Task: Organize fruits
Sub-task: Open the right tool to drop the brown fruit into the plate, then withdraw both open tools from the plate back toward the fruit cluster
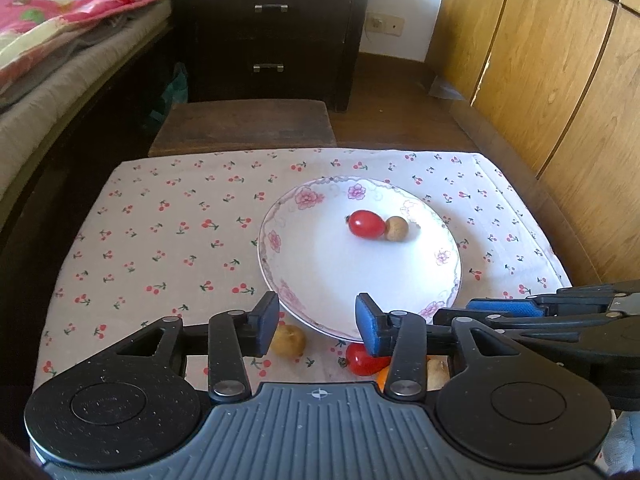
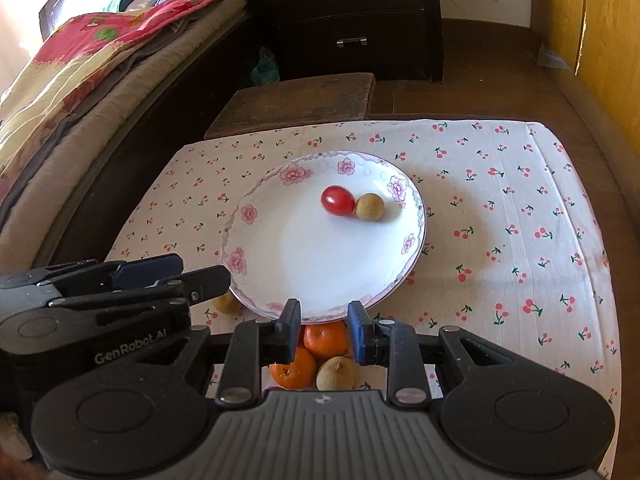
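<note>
Loose fruit bunched at near edge of plate (image 2: 256, 240), on cherry-print cloth (image 2: 500, 216): two small oranges (image 2: 325, 339), a brown longan-type fruit (image 2: 335, 373), a second one (image 1: 288, 340) off to the left, a cherry tomato (image 1: 362, 360).

Already on plate, touching each other: cherry tomato (image 2: 338, 200) and brown round fruit (image 2: 370, 207).

Probable handling: all light. Tomato smooth, thin-skinned, likely to slip or split under a hard pinch. Oranges soft, yielding; grip across the widest part. Brown fruit firm-shelled, round, apt to roll. Gentle closure throughout.

Right gripper (image 2: 324, 330) parted roughly an orange's width, nothing between pads, hovering over the oranges.

Left gripper (image 1: 317, 322) spread wide, empty, above plate's near rim.

Beyond: dark wooden stool (image 1: 244, 124), bed (image 1: 60, 60), drawer unit (image 1: 272, 32).
</note>
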{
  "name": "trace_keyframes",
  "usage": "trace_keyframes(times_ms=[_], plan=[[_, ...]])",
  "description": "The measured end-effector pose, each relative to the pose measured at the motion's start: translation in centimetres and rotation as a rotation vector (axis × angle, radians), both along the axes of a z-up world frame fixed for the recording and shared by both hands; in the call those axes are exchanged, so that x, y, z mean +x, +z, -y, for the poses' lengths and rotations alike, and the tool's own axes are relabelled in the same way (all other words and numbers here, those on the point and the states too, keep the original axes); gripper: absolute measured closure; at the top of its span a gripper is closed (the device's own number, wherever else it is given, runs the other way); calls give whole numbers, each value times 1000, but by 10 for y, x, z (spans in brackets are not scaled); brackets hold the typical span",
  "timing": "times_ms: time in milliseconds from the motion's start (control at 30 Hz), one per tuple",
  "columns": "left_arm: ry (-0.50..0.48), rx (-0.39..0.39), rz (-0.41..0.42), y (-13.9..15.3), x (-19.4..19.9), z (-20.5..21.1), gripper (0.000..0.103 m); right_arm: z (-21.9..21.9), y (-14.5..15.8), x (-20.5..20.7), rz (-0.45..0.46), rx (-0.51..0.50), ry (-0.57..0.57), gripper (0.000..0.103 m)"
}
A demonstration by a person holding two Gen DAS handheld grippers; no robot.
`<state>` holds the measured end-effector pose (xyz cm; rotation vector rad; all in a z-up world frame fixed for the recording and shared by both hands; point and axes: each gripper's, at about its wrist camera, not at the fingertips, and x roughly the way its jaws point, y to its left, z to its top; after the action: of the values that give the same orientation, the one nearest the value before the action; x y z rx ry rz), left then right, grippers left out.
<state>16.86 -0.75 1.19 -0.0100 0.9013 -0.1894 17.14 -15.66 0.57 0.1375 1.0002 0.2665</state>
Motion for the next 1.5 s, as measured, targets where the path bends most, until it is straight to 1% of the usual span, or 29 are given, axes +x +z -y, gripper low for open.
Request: trace_keyframes(times_ms=[200,433,600,800,900,1000,1200,1233,1333,1500], plan=[[-1,9,8,2,-8,1,49,0,0,-8,-5,5,2,76],[11,-8,6,4,-22,-4,46,2,-1,-23,-15,23,-3,75],[41,-17,-12,4,-43,-18,46,4,-1,-43,-20,43,-4,75],[56,0,-37,5,-72,-22,45,11,-2,-69,-31,52,5,75],[65,12,-71,0,-80,-20,45,18,2,-80,-30,61,-7,75],[76,6,-100,-4,-89,-20,45,25,12,-93,-16,84,-17,75],[79,19,-116,4,-115,-17,45,22,21,-117,-6,99,11,75],[71,24,-105,7,-118,-16,43,22,22,-120,-5,102,15,75],[68,36,-94,9,-119,-16,41,22,23,-125,3,95,19,75],[82,21,-112,-1,-106,-21,41,21,15,-119,-19,71,15,75]])
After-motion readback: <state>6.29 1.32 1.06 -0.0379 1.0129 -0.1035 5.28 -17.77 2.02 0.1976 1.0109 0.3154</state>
